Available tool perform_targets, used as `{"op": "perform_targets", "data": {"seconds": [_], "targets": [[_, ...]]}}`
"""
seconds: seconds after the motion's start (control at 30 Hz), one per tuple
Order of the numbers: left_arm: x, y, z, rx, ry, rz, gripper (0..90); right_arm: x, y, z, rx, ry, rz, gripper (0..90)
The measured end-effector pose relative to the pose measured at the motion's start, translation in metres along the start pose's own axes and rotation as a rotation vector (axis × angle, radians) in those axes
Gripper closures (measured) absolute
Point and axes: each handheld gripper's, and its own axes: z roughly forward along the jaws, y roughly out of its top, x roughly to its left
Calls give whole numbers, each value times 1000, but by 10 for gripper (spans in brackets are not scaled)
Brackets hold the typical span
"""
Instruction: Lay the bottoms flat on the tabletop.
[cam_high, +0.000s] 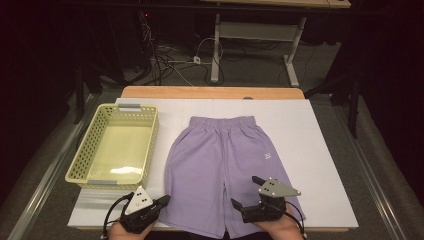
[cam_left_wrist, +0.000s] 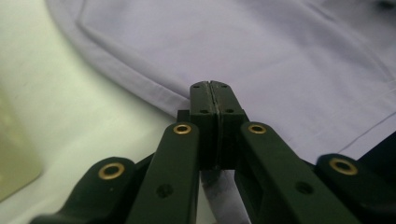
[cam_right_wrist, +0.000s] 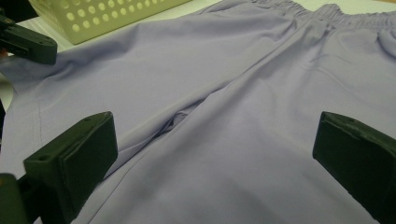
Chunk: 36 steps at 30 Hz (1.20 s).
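Observation:
Lilac shorts (cam_high: 220, 160) lie flat on the white tabletop, waistband away from me. My left gripper (cam_high: 164, 201) sits at the outer hem of the shorts' left leg. In the left gripper view its jaws (cam_left_wrist: 212, 95) are pressed together on that hem of the shorts (cam_left_wrist: 280, 56), with a strip of cloth showing between the fingers. My right gripper (cam_high: 246, 192) hovers over the right leg near the front edge. Its pads (cam_right_wrist: 88, 149) stand wide apart above the shorts (cam_right_wrist: 233, 93), with nothing pinched between them. The other gripper (cam_right_wrist: 28, 42) shows at the upper left of that view.
A pale yellow perforated basket (cam_high: 86, 145) stands empty to the left of the shorts, also seen as the basket (cam_right_wrist: 107, 14) in the right gripper view. White covering (cam_high: 320, 150) spreads to the right. Cables and a desk frame lie on the floor beyond the table.

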Motion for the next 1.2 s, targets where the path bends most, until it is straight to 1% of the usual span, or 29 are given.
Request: {"op": "perform_targets", "data": {"seconds": [0.1, 0.2, 0.23, 0.33, 0.37, 0.43, 0.47, 0.6, 0.7, 0.8, 0.83, 0.87, 0.93, 0.97, 1.2], "targets": [[-5, 7, 4, -16, -32, 22, 867, 1, -1, -4, -4, -15, 8, 6], [-10, 13, 7, -31, -59, 46, 867, 1, -1, -8, -11, -27, 38, 6], [-11, 15, 8, -35, -69, 54, 867, 0, -1, -8, -11, -33, 41, 6], [-15, 20, 13, -40, -99, 77, 867, -2, 2, -9, 2, -54, 52, 6], [-16, 21, 15, -40, -110, 84, 867, -2, 2, -8, 6, -61, 54, 7], [-19, 24, 19, -36, -129, 102, 867, -1, 3, -5, 22, -80, 34, 6], [-20, 26, 20, -38, -136, 106, 866, -2, 4, -3, 26, -84, 35, 6], [-23, 33, 27, -46, -162, 125, 866, -2, 10, 8, 35, -85, 37, 3], [-24, 35, 31, -46, -182, 133, 866, -3, 16, 15, 28, -86, 37, 3], [-25, 36, 34, -47, -195, 135, 866, -5, 23, 21, 19, -89, 39, 3], [-27, 36, 35, -63, -202, 106, 866, -5, 25, 23, 12, -87, 43, 4], [-27, 37, 36, -69, -204, 101, 866, -5, 26, 25, 9, -85, 44, 4], [-27, 37, 36, -66, -207, 109, 866, -5, 29, 29, 8, -82, 43, 3], [-25, 37, 35, -50, -205, 139, 866, -4, 30, 32, 6, -80, 44, 4], [-25, 37, 34, -54, -209, 143, 866, -4, 41, 48, 3, -63, 35, 4]]}}
